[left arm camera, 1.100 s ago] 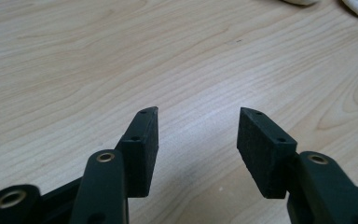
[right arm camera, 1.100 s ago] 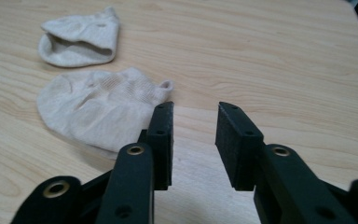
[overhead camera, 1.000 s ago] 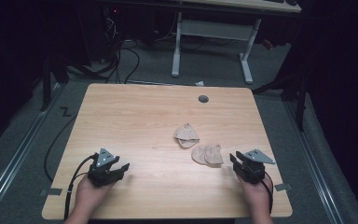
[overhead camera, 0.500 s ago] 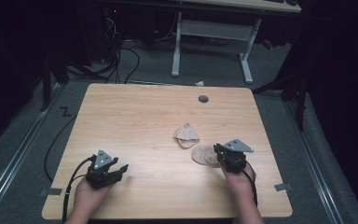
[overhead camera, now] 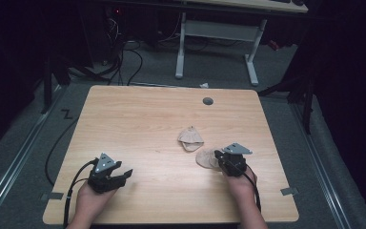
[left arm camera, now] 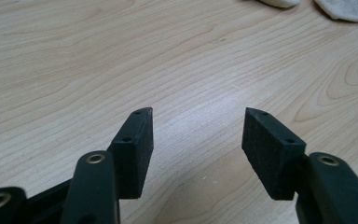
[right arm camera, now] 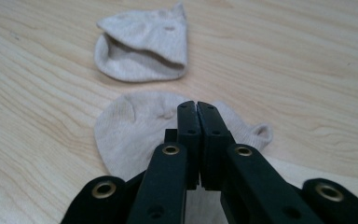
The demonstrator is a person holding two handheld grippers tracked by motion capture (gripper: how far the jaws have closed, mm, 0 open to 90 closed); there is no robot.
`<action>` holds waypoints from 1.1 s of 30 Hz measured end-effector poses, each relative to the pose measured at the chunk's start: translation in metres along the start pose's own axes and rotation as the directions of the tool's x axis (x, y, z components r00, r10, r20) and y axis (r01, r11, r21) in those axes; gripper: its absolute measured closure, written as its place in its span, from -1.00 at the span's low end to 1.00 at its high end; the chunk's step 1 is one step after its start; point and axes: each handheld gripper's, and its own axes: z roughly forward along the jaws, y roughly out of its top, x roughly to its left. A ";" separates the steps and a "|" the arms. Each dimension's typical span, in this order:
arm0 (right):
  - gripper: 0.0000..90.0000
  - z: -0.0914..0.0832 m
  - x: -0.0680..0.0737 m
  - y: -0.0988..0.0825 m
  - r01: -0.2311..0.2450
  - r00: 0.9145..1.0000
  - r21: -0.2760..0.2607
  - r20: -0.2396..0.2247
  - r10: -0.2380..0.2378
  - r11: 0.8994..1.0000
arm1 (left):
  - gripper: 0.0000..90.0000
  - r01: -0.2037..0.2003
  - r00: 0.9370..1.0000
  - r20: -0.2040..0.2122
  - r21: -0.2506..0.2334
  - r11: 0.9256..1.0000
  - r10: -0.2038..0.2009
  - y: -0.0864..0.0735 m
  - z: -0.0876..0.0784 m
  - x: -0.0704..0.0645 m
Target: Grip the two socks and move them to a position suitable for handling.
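Two beige socks on the bench [overhead camera: 138,124]: near sock [right arm camera: 135,133] under the right gripper [right arm camera: 196,108], far sock [right arm camera: 142,46] just beyond. Right gripper clenched, seemingly on nothing; left gripper [left arm camera: 196,126] released, well apart. Best reopened, lowered onto an edge, then pinched.

— How is the light in the high view?

— The table [overhead camera: 143,119] is lit evenly from above; the floor [overhead camera: 19,124] and the room behind are nearly black. Shadows are soft and short.

— And the gripper views?

— Bright and warm, no glare. The wood grain is sharp, but the black jaws near the lens are slightly blurred.
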 end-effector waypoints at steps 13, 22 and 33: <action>0.98 0.016 -0.008 -0.012 -0.026 0.999 0.099 -0.033 0.030 0.995 | -0.04 -0.006 1.000 0.008 0.004 1.000 0.006 0.001 0.000 -0.002; 0.87 0.016 -0.009 -0.013 -0.034 0.998 0.096 -0.053 0.040 0.995 | -0.05 -0.018 1.000 0.014 0.006 1.000 0.018 0.001 0.001 -0.006; 0.84 0.015 -0.001 -0.014 0.006 0.997 0.094 -0.077 0.002 0.996 | -0.06 -0.039 0.999 0.022 0.014 0.999 0.038 0.002 0.003 -0.011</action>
